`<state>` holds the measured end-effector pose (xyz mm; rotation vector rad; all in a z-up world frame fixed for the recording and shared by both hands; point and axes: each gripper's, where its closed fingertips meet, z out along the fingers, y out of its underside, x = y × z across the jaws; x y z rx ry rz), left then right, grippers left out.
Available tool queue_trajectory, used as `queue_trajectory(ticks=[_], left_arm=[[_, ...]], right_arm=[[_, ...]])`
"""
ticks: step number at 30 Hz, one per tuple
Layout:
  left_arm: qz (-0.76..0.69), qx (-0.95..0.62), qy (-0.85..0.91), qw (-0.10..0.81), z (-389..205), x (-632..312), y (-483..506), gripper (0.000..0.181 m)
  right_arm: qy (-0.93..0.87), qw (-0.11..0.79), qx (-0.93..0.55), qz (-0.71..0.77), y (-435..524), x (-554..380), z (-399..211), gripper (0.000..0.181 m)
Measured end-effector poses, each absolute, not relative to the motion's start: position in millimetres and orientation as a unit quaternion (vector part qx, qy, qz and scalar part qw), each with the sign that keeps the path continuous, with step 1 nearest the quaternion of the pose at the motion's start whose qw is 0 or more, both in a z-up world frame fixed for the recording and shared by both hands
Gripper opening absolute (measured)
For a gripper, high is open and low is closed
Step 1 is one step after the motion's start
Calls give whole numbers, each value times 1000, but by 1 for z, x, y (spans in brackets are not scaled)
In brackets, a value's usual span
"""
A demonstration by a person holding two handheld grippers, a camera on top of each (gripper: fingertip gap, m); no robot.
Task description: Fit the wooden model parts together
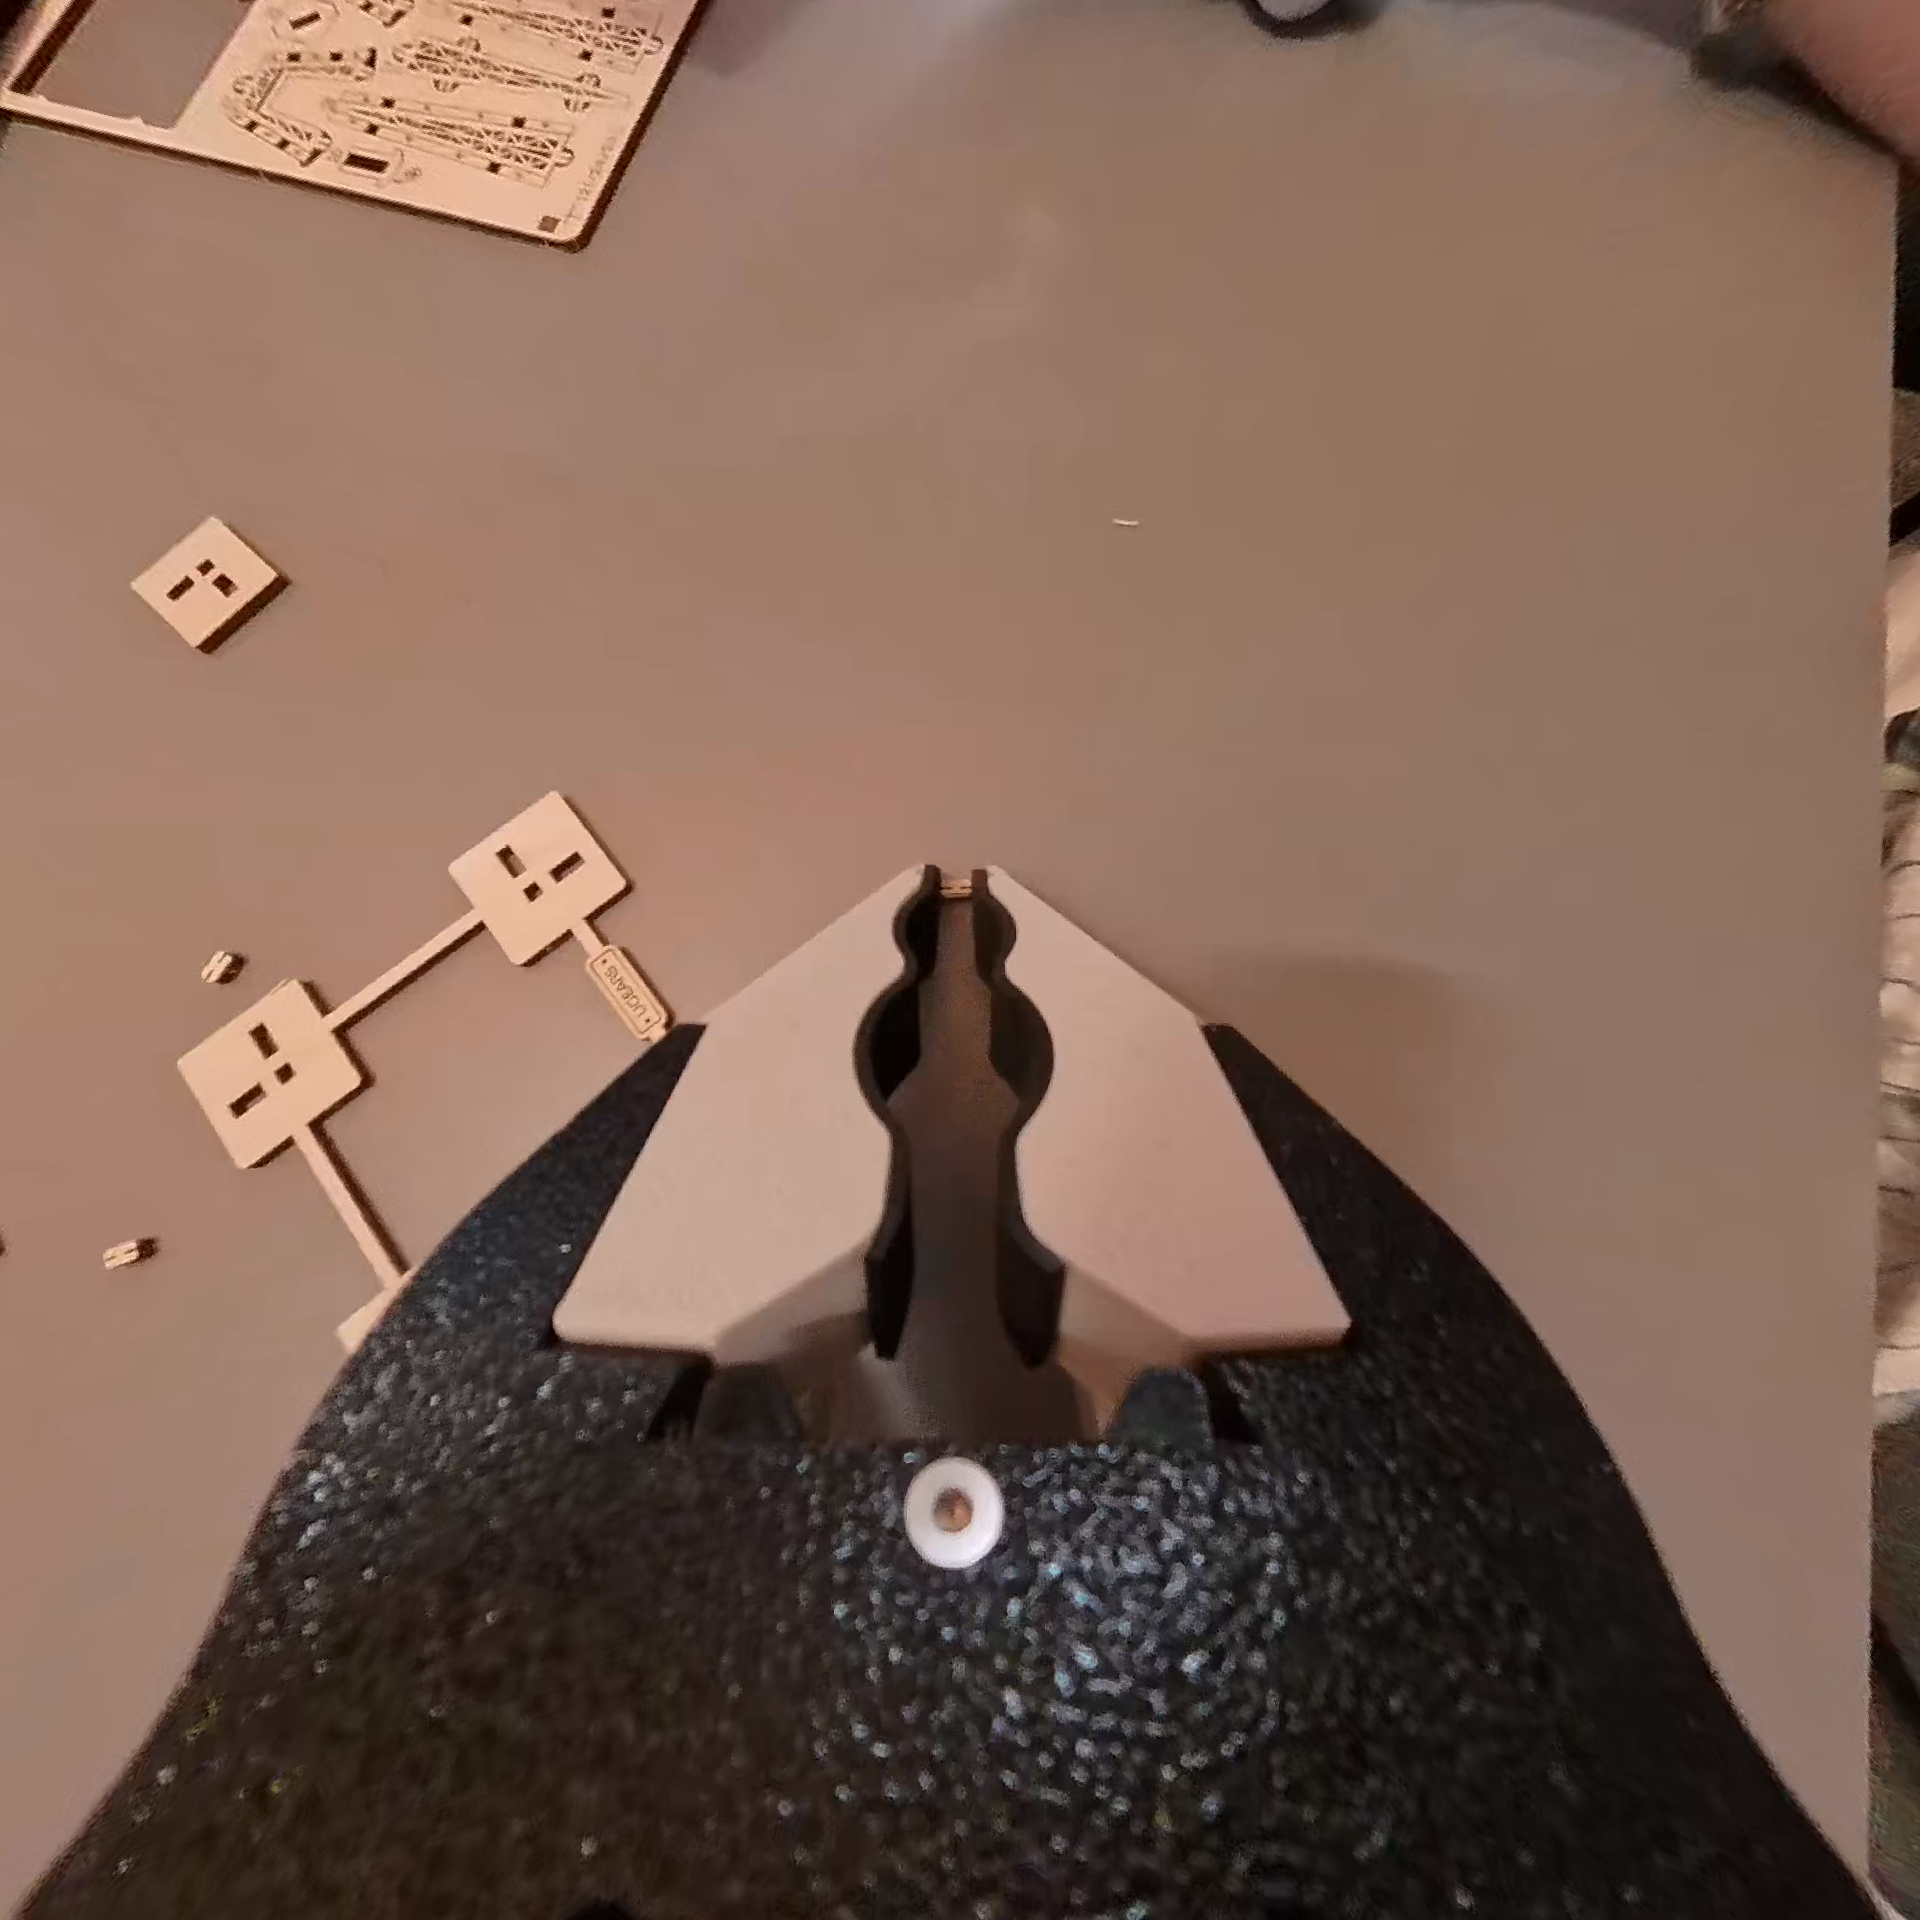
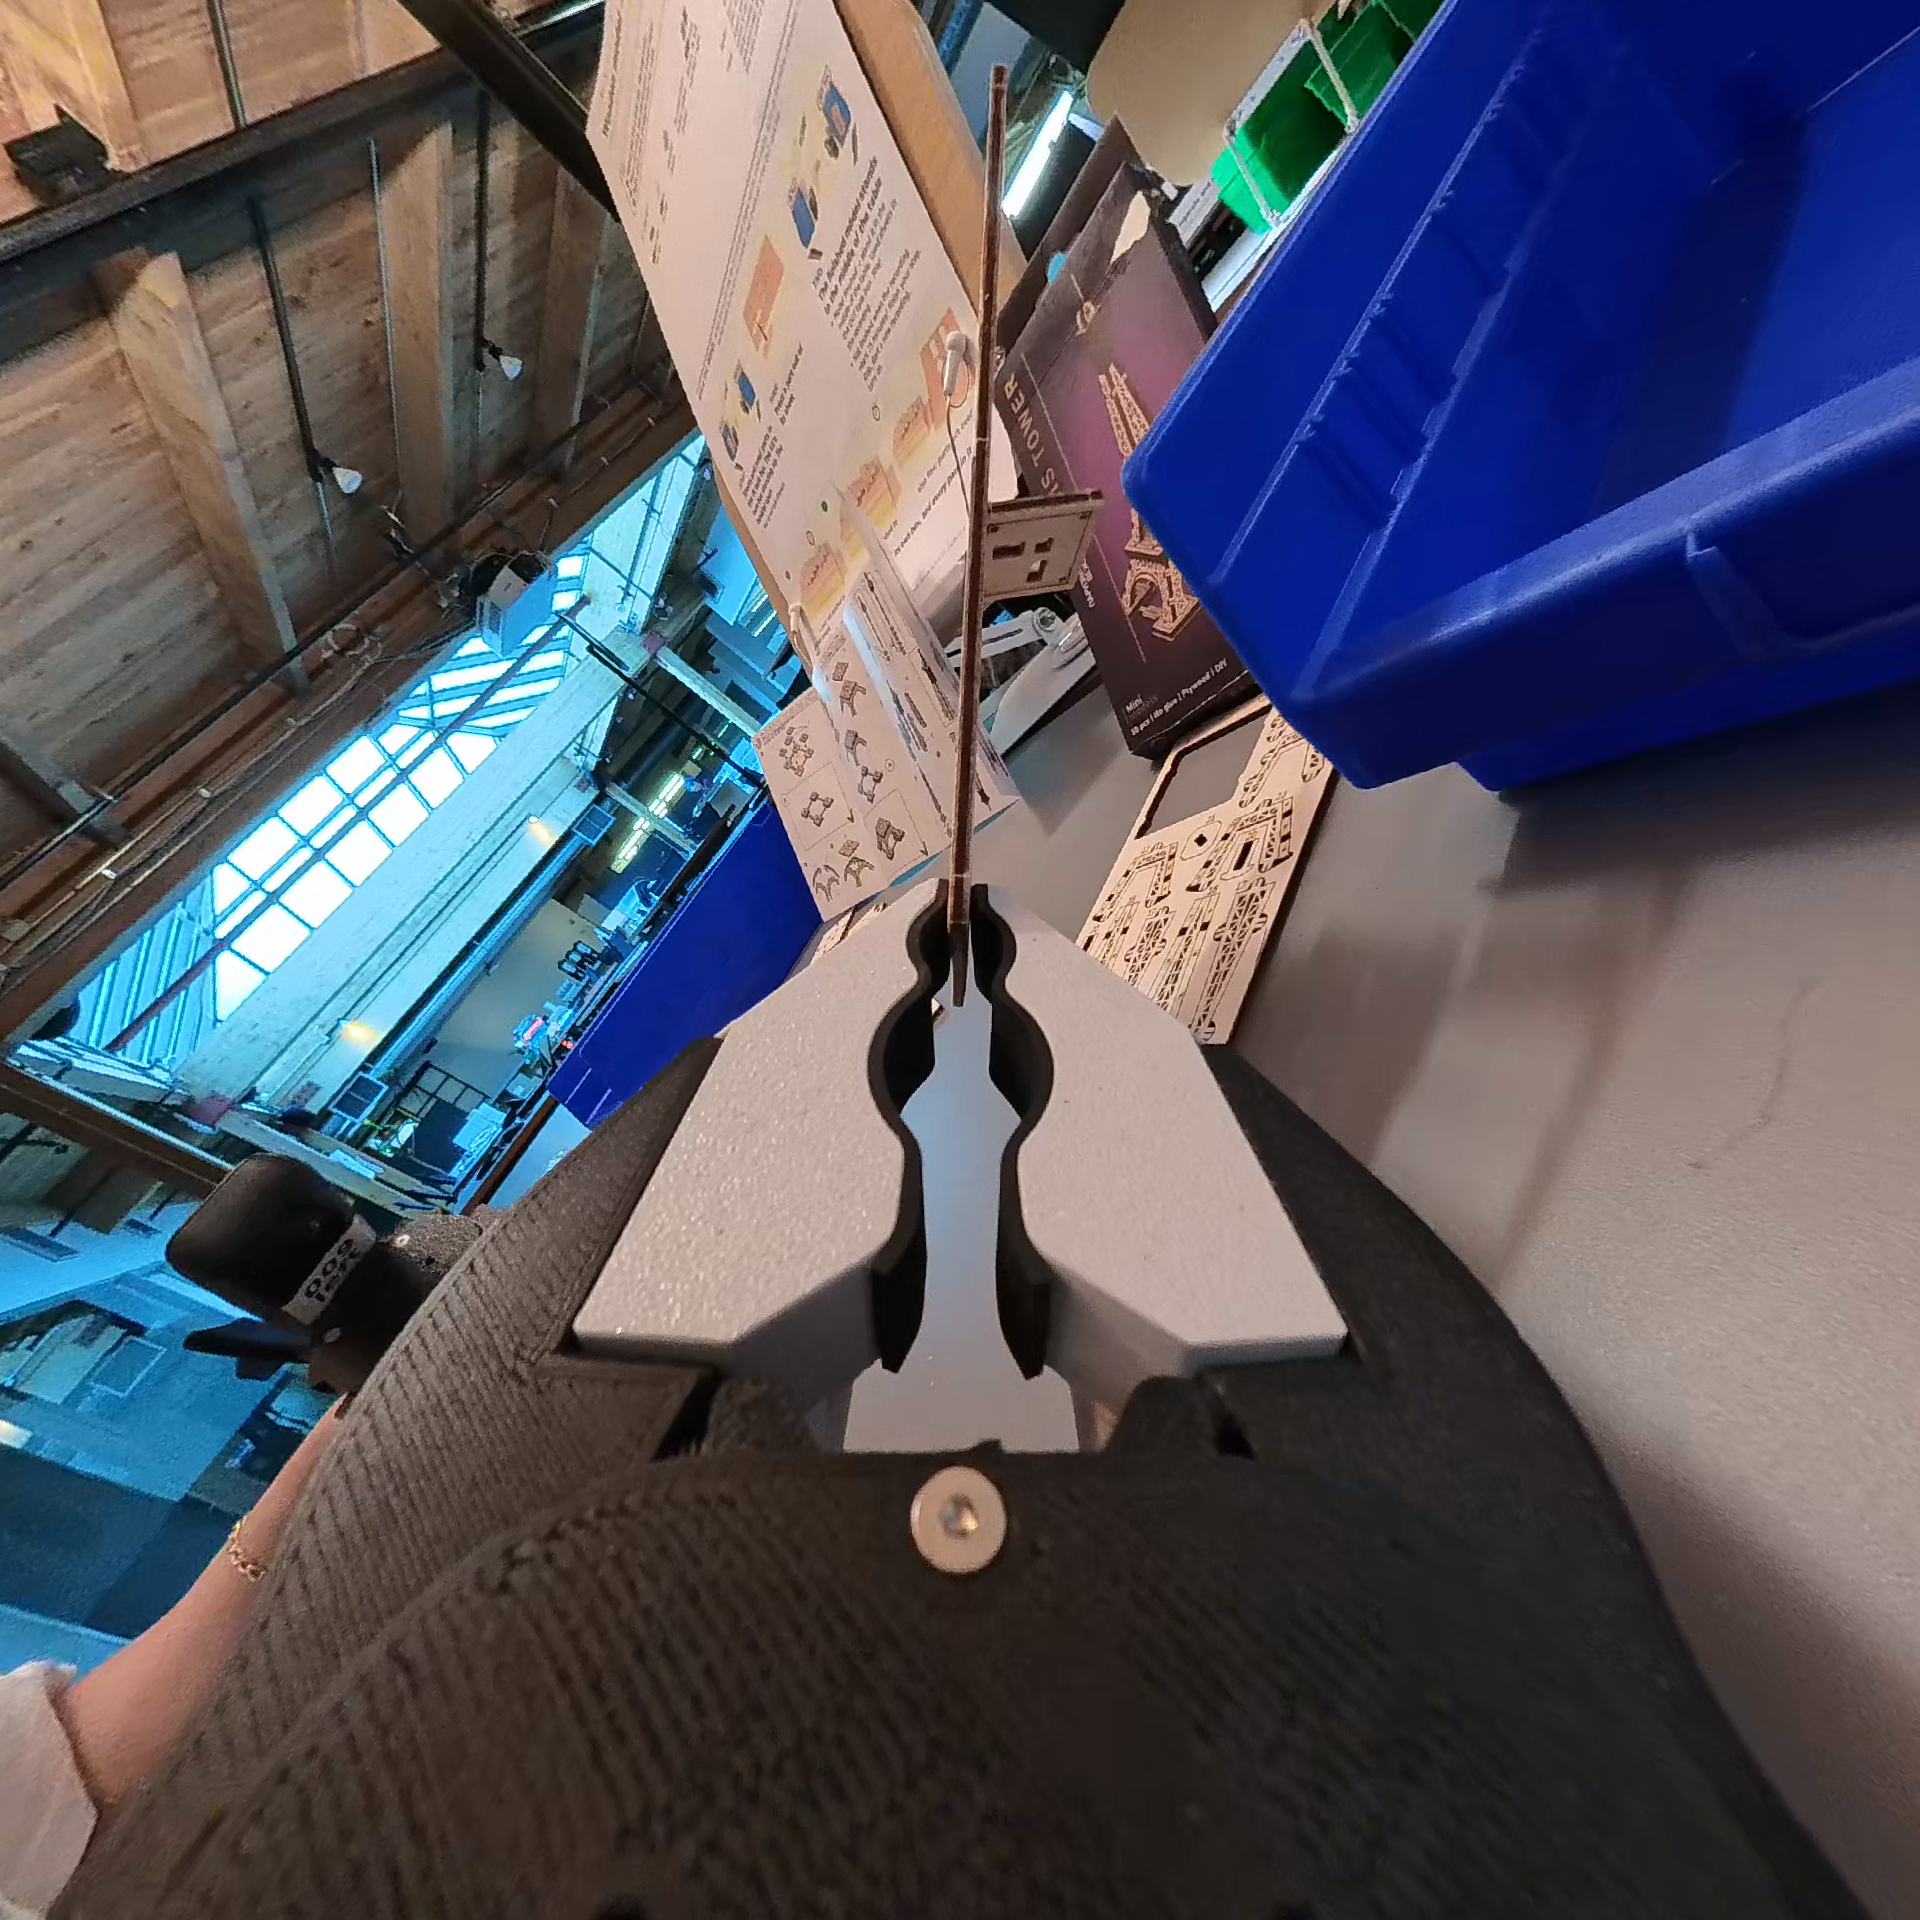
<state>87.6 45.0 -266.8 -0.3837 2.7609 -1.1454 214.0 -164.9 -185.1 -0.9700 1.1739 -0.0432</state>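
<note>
The left tool [image 1: 956, 883] points down over the smooth grey counter [image 1: 1247, 623], its pale angular fingers [image 1: 790, 1091] drawn nearly together and pinching a tiny light-wood peg [image 1: 956, 885] right at the tips. Its body is black, grainy and speckled.

Beside it on the counter lie flat laser-cut plywood bits: 2 slotted squares joined by thin sprue strips [image 1: 405, 997], a loose slotted square [image 1: 209, 584] farther off, and 2 small pegs [image 1: 221, 966] [image 1: 130, 1252] near the left edge. A part-emptied plywood sheet [image 1: 343, 104] sits at the far corner.

The right tool [image 2: 961, 914] is tipped steeply upward and rolled to one side — the room's timber ceiling slants across its view. Its narrow grip clamps a thin wooden part [image 2: 977, 520] seen edge-on, a dark burnt edge rising straight from the tips. Its housing is black with a ribbed, layered texture.

Behind it a printed instruction sheet [image 2: 769, 312] leans up, with a dark model box [image 2: 1122, 499], a glossy blue plastic bin [image 2: 1558, 468], and another cut plywood sheet [image 2: 1205, 894] flat on the counter. A person's hand [image 2: 187, 1642] shows at the lower left.
</note>
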Motion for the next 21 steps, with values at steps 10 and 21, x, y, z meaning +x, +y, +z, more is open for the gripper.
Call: queue_trajectory(ticks=[10, 21], left_arm=[[-334, -224, 894, 195, -250, 171, 111, 3], [-351, -352, 853, 159, -260, 232, 167, 4]], right_arm=[[531, 723, -442, -18, -164, 214, -185, 1], [533, 719, -446, -15, -163, 214, -187, 1]])
